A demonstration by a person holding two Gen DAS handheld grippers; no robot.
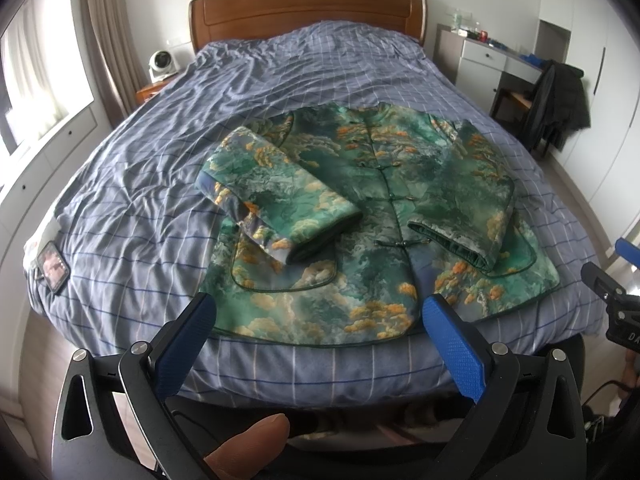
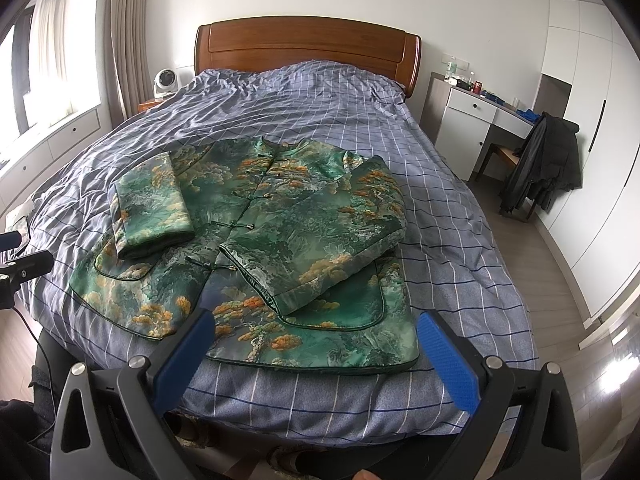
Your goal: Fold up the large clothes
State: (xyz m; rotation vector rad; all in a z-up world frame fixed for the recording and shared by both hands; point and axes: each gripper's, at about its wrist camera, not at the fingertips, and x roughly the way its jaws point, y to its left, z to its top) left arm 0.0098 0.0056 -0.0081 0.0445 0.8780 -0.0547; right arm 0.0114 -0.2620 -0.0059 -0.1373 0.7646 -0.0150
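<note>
A green padded jacket [image 1: 380, 208] with orange cloud and tree print lies front up on the bed, buttons closed, hem toward me. Both sleeves are folded in across the chest. It also shows in the right wrist view [image 2: 280, 220]. My left gripper [image 1: 320, 312] is open and empty, held just above the hem's left half. My right gripper [image 2: 316, 328] is open and empty, held above the hem's right half. Part of the right gripper shows at the right edge of the left wrist view [image 1: 612, 288].
The bed [image 1: 160, 160] has a rumpled blue checked cover and a wooden headboard [image 1: 308, 8]. A phone [image 1: 52, 268] lies at the bed's left edge. A white fan [image 1: 162, 64] stands on a nightstand. A desk [image 2: 484, 112] and chair with a dark coat [image 2: 548, 164] stand right.
</note>
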